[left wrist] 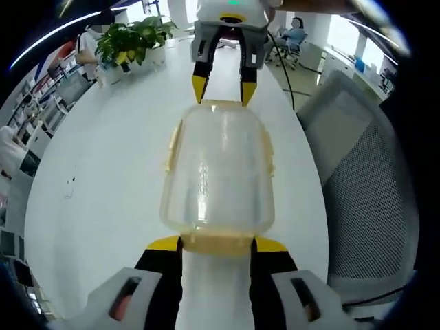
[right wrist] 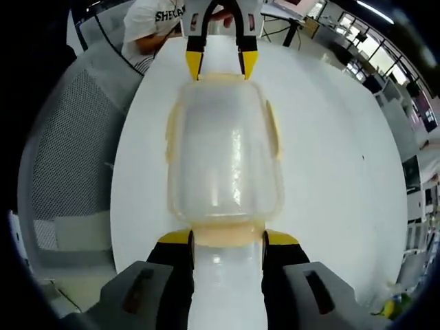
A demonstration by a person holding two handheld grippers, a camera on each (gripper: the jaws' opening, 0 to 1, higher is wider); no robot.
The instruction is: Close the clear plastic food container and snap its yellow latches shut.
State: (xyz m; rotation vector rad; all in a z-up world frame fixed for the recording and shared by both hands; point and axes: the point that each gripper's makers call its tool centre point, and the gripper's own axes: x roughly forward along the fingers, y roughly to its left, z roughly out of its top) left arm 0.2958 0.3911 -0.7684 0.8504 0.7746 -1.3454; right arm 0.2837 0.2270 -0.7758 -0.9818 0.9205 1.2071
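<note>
Clear container (left wrist: 218, 168) sits on white bench (left wrist: 103, 179), lid on, between my two grippers. My left gripper (left wrist: 217, 245) open, yellow tips either side of near-end yellow latch (left wrist: 217, 242); whether they touch it, cannot tell. My right gripper (right wrist: 227, 238) open likewise, straddling opposite end latch (right wrist: 227, 234). Side latches (right wrist: 273, 129) stick outward. Mesh chair (left wrist: 371, 185) hard against bench edge. Potted plant (left wrist: 134, 38) at far end; people seated beyond.

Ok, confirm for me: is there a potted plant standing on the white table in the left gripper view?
Yes, a leafy green potted plant stands at the far end of the white table, beyond the clear container.
</note>
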